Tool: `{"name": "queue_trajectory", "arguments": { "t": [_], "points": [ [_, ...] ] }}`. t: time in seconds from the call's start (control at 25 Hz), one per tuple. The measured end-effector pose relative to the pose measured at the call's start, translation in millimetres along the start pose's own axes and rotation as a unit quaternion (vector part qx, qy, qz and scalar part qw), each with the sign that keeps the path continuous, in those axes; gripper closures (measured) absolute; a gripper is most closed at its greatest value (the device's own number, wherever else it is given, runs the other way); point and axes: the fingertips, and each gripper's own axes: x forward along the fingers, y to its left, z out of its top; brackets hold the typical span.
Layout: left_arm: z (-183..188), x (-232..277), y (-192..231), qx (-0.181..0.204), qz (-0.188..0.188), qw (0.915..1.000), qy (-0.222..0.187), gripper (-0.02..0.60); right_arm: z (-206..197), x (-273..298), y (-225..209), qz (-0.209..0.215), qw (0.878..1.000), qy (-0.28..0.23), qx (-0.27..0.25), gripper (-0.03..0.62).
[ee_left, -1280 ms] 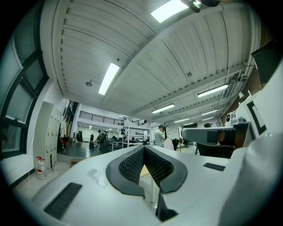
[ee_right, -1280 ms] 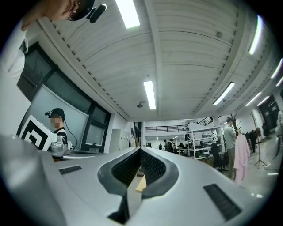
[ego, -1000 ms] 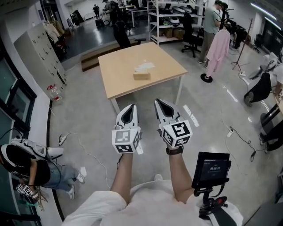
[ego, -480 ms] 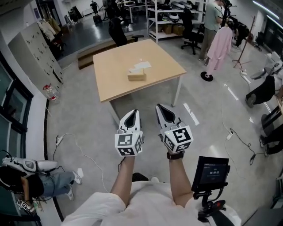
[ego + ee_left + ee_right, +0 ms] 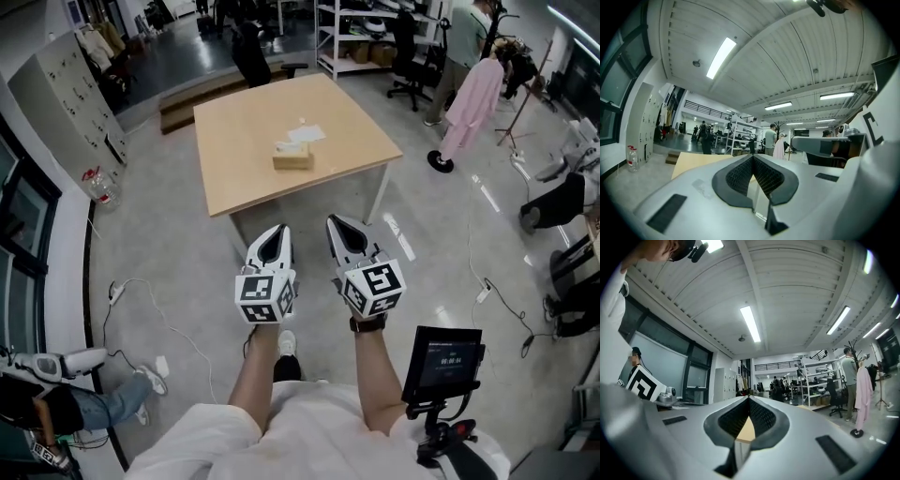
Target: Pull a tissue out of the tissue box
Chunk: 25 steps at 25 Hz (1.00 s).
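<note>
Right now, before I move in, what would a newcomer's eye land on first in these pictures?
First, the left claw and right claw, side by side in the middle of the head view, both shut and empty, held above the floor. Beyond them stands a wooden table with the tan tissue box near its centre and a white sheet lying just behind it. A pink garment hangs to the table's right.
</note>
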Motion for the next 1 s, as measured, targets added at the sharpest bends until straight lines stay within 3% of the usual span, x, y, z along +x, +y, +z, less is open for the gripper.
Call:
{"name": "queue_trajectory", "arguments": {
  "t": [0.08, 0.28, 0.52, 0.8, 1.0],
  "points": [
    [14.3, 17.9, 15.4, -0.005, -0.007, 0.9999, -0.011, 0.581, 9.7, 25.4, 0.5, 0.006, 1.0, -0.004, -0.009, 0.591],
    [65.4, 54.2, 60.8, -0.002, -0.02, 0.9955, -0.093, 0.581, 16.3, 98.3, 2.9, 0.004, 0.999, 0.01, -0.032, 0.591],
    [74.7, 97.7, 114.4, -0.004, -0.017, 0.9957, -0.091, 0.581, 21.1, 161.8, 4.2, 0.0, 0.999, 0.003, -0.05, 0.591],
    [76.8, 121.0, 159.3, -0.01, -0.029, 0.9949, -0.096, 0.581, 9.9, 214.1, -4.0, -0.043, 0.998, -0.011, -0.039, 0.591],
    [63.1, 142.9, 188.5, -0.023, -0.015, 0.996, -0.085, 0.581, -19.0, 230.1, -17.9, -0.05, 0.998, 0.026, -0.032, 0.591]
  ]
}}
